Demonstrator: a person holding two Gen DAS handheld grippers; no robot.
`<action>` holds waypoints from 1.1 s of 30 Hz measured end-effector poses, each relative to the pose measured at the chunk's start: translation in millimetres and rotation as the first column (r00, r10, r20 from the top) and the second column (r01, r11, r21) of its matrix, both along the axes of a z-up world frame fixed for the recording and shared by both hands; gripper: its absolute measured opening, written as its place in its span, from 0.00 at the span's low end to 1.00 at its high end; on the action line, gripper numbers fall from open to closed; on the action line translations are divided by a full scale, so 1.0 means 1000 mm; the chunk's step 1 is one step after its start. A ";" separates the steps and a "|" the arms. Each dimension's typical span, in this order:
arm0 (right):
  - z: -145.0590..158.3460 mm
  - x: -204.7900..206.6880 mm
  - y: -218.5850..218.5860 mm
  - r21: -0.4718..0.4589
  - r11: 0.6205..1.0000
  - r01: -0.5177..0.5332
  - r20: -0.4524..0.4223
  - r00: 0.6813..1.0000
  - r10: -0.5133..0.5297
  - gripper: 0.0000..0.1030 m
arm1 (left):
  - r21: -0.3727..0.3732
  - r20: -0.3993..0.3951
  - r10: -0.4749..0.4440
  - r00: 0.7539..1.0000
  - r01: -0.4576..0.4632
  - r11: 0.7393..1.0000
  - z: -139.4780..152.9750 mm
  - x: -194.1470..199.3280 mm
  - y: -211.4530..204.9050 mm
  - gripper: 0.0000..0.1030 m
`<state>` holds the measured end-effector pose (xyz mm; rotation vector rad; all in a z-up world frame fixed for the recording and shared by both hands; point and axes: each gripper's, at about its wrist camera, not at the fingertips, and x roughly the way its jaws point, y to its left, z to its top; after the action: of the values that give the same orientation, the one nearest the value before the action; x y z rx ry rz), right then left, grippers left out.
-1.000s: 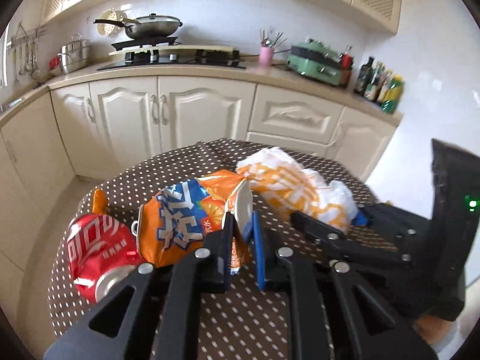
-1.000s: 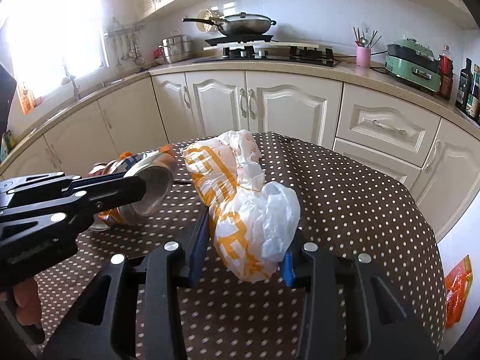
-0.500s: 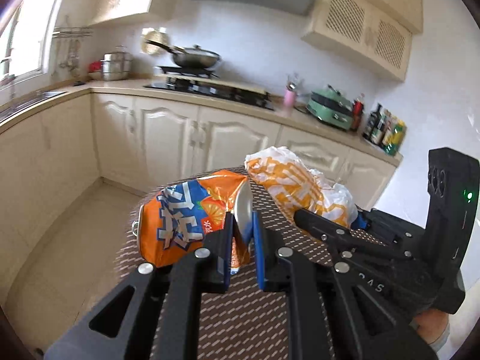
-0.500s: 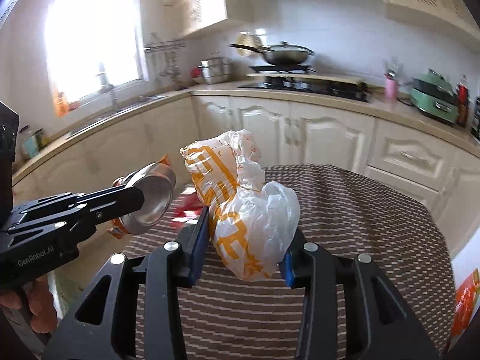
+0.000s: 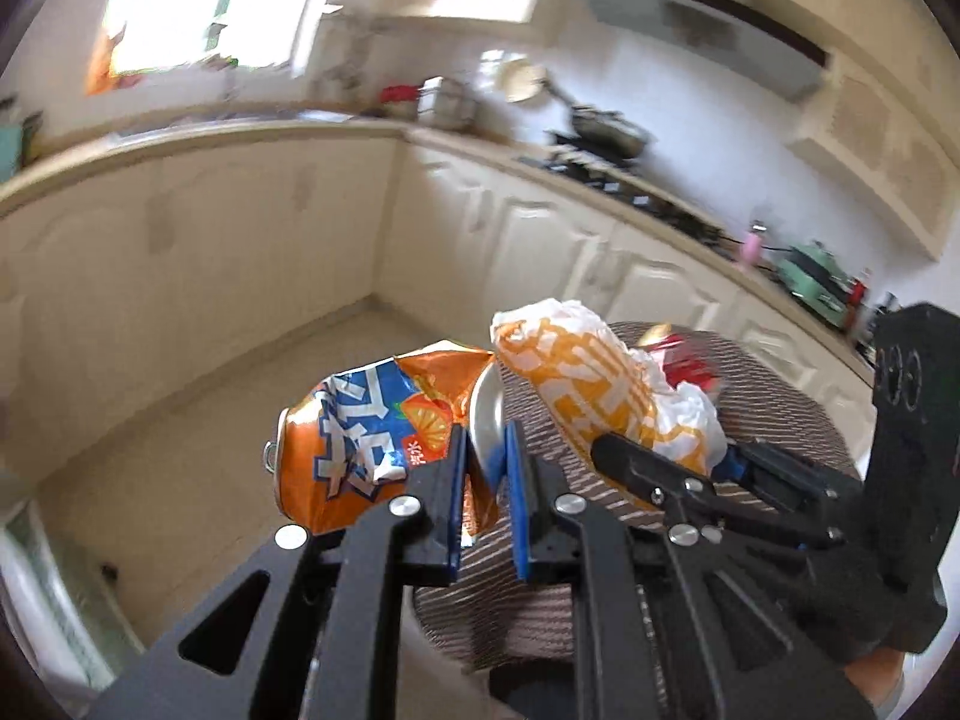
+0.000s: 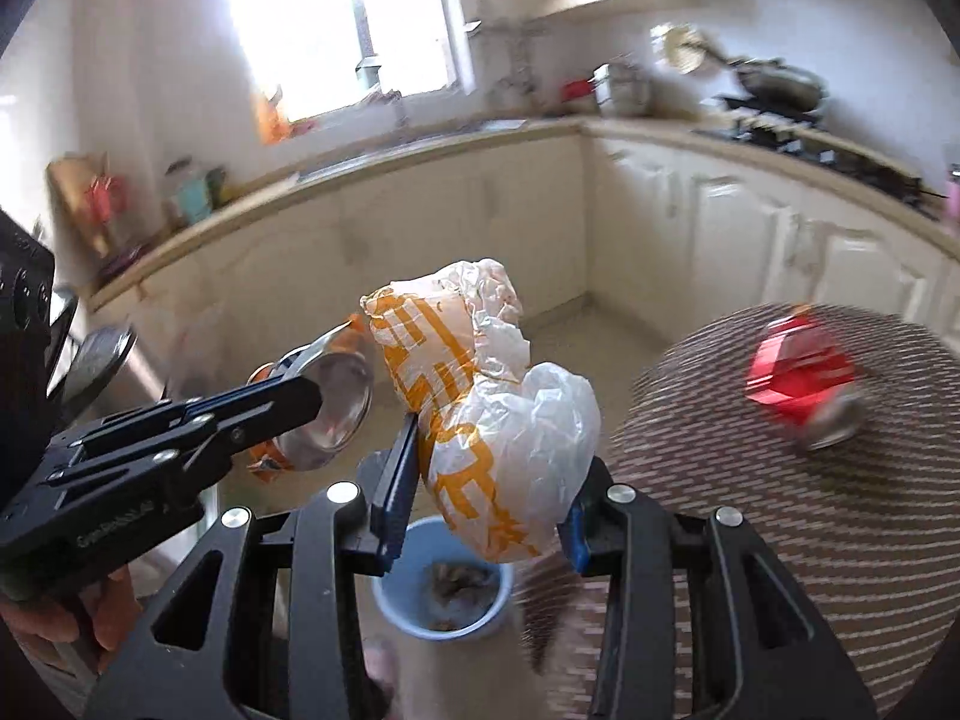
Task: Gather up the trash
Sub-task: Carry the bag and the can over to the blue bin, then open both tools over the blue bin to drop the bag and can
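Below, blue bin (image 6: 443,591) with debris (image 6: 459,581)

left tongs (image 5: 485,468): nearly closed, gripping; right tongs (image 6: 489,504): part-open, gripping; both tilted downward

a home kitchen, plainly. cream cabinets (image 5: 558,240) with raised panel doors run along two walls under a pale countertop (image 6: 420,147). a gas hob (image 5: 606,171) carries a dark pan (image 5: 606,129), with steel pots (image 6: 624,87) stacked near it. a bright window (image 6: 336,24) sits above the sink side, bottles and packets lined along the counter there. a small round table (image 6: 810,516) with a brown patterned cloth stands on the pale floor, a blue bin (image 6: 444,594) beside it.
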<state>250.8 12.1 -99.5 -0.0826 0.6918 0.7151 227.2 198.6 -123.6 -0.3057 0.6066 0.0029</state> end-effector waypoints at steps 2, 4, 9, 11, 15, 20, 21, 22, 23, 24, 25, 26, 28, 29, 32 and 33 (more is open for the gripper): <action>-0.019 0.000 0.024 -0.039 0.999 -0.033 -0.026 0.999 0.032 0.37 | -0.014 -0.036 0.034 0.999 -0.035 0.999 -0.019 -0.002 0.021 0.11; -0.038 -0.002 0.041 -0.065 0.996 -0.053 -0.050 0.998 0.050 0.37 | -0.019 -0.079 0.069 0.994 -0.071 0.997 -0.041 -0.003 0.040 0.11; -0.095 0.006 0.069 -0.116 0.991 -0.064 -0.129 0.990 0.049 0.37 | -0.067 -0.192 0.133 0.972 -0.148 0.987 -0.101 0.001 0.077 0.11; -0.116 0.011 0.078 -0.142 0.988 -0.067 -0.157 0.987 0.045 0.37 | -0.077 -0.235 0.140 0.962 -0.162 0.984 -0.123 0.009 0.085 0.11; -0.151 0.024 0.090 -0.185 0.980 -0.070 -0.210 0.977 0.030 0.37 | -0.107 -0.321 0.139 0.937 -0.182 0.977 -0.168 0.027 0.102 0.11; -0.175 0.038 0.098 -0.221 0.973 -0.065 -0.239 0.971 0.010 0.37 | -0.150 -0.396 0.123 0.910 -0.196 0.969 -0.208 0.058 0.111 0.12; -0.179 0.041 0.098 -0.226 0.972 -0.063 -0.240 0.971 0.007 0.37 | -0.157 -0.403 0.121 0.907 -0.198 0.968 -0.210 0.068 0.108 0.12; -0.183 0.043 0.097 -0.231 0.971 -0.060 -0.243 0.970 0.002 0.37 | -0.165 -0.410 0.118 0.904 -0.201 0.966 -0.214 0.072 0.107 0.12; -0.186 0.045 0.098 -0.235 0.970 -0.057 -0.246 0.969 -0.002 0.37 | -0.173 -0.421 0.115 0.900 -0.204 0.963 -0.219 0.077 0.109 0.13; -0.188 0.048 0.099 -0.238 0.970 -0.055 -0.248 0.969 -0.006 0.37 | -0.173 -0.430 0.117 0.895 -0.209 0.962 -0.221 0.081 0.110 0.15; -0.191 0.049 0.100 -0.242 0.969 -0.053 -0.249 0.968 -0.009 0.37 | -0.174 -0.433 0.121 0.893 -0.214 0.961 -0.225 0.080 0.111 0.19; -0.193 0.050 0.101 -0.244 0.968 -0.053 -0.253 0.967 -0.011 0.38 | -0.178 -0.435 0.123 0.892 -0.218 0.960 -0.226 0.080 0.113 0.21; -0.199 0.051 0.107 -0.247 0.967 -0.054 -0.265 0.964 -0.014 0.38 | -0.180 -0.444 0.134 0.886 -0.234 0.955 -0.230 0.078 0.117 0.24; -0.200 0.051 0.107 -0.251 0.966 -0.056 -0.268 0.963 -0.013 0.38 | -0.174 -0.446 0.141 0.884 -0.240 0.955 -0.229 0.079 0.117 0.28; -0.206 0.050 0.113 -0.258 0.964 -0.069 -0.280 0.960 -0.006 0.39 | -0.159 -0.459 0.166 0.873 -0.265 0.951 -0.232 0.072 0.122 0.29; -0.208 0.050 0.115 -0.260 0.963 -0.074 -0.284 0.959 -0.003 0.39 | -0.160 -0.462 0.171 0.870 -0.272 0.949 -0.233 0.068 0.124 0.29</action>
<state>300.6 127.4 -307.5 -0.2460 1.0626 0.6704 295.2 322.9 -356.3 -0.6009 1.0273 0.2364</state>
